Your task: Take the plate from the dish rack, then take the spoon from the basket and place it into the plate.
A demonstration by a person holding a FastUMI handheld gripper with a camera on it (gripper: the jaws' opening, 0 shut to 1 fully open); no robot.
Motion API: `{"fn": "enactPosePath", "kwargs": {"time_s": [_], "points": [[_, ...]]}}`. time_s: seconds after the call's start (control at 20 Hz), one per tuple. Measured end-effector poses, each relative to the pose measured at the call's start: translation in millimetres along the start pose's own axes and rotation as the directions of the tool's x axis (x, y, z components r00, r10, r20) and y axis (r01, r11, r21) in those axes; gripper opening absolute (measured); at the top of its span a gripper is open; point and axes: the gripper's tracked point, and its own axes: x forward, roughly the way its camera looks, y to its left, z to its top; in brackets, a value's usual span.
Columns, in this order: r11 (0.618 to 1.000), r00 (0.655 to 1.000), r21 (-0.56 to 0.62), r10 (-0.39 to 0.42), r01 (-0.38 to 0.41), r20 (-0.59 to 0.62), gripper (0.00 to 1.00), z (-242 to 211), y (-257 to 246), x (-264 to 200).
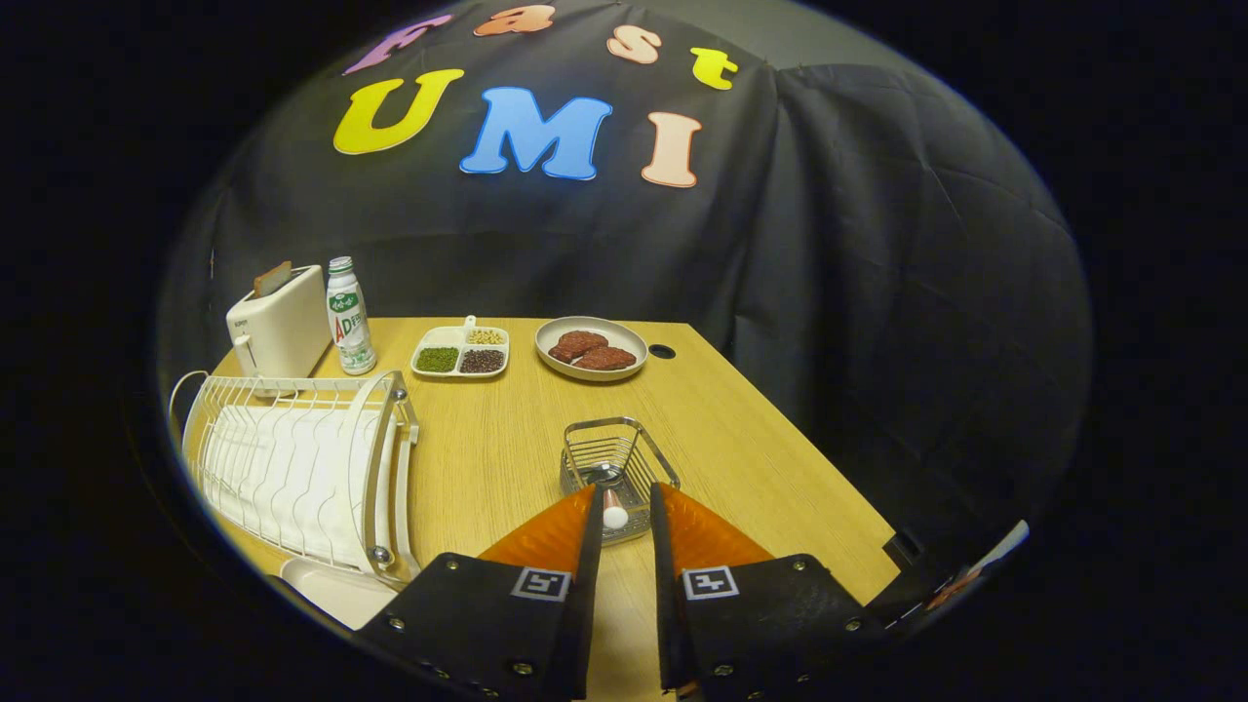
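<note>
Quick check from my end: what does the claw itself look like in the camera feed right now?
The claw has two wedge-shaped fingers tapering forward from broad black mounting blocks. Each block carries a square black-and-white fiducial tag and visible screw heads. The fingers stand slightly apart over the wire basket.

Your claw (625,505) points forward and tilts down toward the far side of the counter (760,439), its two fingers (561,531) running side by side with a narrow gap between them. The jaws stand slightly parted, not pressed together. The fingertips reach to the near edge of the wire basket (616,458), and the pale end of the spoon (615,515) shows in the gap between them, though whether both fingers press on it cannot be told.
</note>
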Motion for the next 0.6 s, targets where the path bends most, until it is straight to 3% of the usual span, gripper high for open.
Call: {"fn": "enactPosePath", "kwargs": {"time_s": [0.2, 0.25, 0.35, 0.4, 0.5, 0.55, 0.6], "points": [[1.000, 0.999, 0.013, 0.018, -0.017, -0.035, 0.28, -2.4, 6.6, 25.5], [1.000, 0.999, 0.009, 0.012, -0.012, -0.031, 0.14, -4.6, 3.5, 15.0], [1.000, 0.999, 0.003, 0.019, -0.019, -0.032, 0.14, -5.5, 6.4, 14.1], [1.000, 0.999, -0.006, 0.012, -0.012, -0.033, 0.08, -4.1, 5.1, 12.3], [0.999, 0.999, -0.013, 0.037, -0.038, -0.019, 0.08, -0.3, 10.3, 9.5], [0.999, 0.999, -0.019, 0.037, -0.037, -0.014, 0.01, -0.2, 9.1, 9.0], [0.999, 0.999, -0.028, 0.033, -0.034, -0.007, 0.01, 2.9, 7.7, 4.6]]}}
